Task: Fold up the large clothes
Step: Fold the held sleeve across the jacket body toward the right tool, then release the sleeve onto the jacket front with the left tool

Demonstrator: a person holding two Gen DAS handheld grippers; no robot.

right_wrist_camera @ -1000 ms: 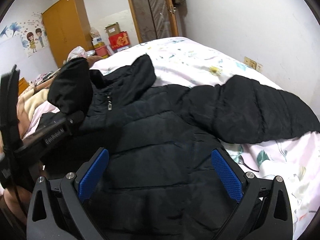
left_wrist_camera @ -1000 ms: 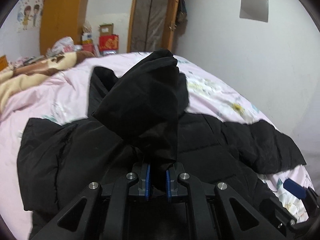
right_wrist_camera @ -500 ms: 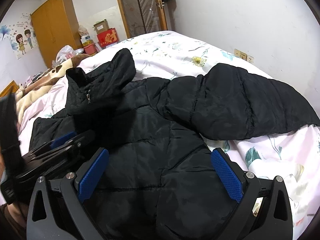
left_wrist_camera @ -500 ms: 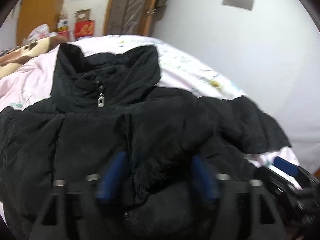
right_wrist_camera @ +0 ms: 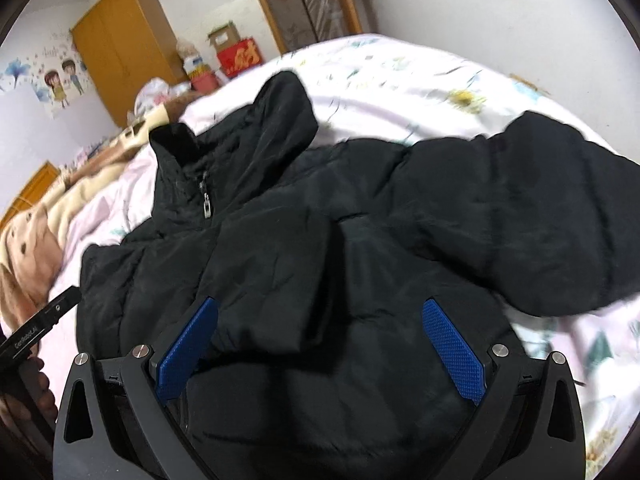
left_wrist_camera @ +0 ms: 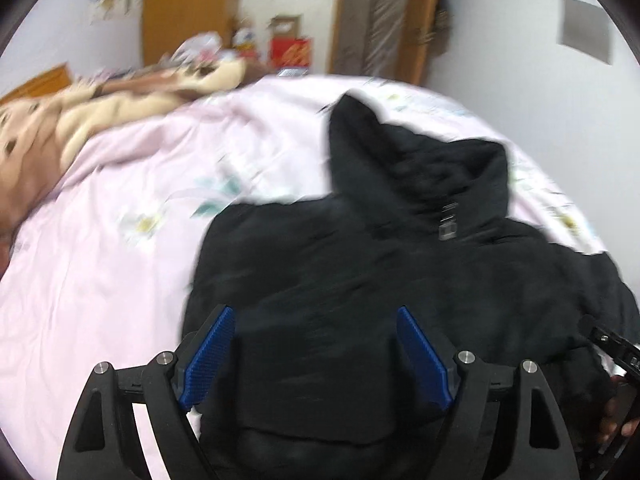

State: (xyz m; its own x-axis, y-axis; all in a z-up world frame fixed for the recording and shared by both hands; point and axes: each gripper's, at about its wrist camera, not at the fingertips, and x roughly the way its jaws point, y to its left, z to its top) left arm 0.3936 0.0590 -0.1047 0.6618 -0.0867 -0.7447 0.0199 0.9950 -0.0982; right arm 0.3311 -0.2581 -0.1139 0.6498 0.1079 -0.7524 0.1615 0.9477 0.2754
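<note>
Pink flowered bedding point(left_wrist_camera: 100, 288) covered the wide bed. Nearest, the left gripper point(left_wrist_camera: 316, 356) had just released, its blue pads apart over a folded-in sleeve point(right_wrist_camera: 272, 280). The right gripper point(right_wrist_camera: 320, 352) also stood wide, grasping nothing. Beyond them the black padded jacket point(right_wrist_camera: 360, 200) lay flat, collar point(left_wrist_camera: 420, 176) toward an orange wooden wardrobe point(right_wrist_camera: 124, 40).

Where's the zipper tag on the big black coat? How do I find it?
Find the pink bed, then the black coat spread on it. At its stand-up collar, a small silver zipper tag hangs, the only shiny bit on all that black.
</note>
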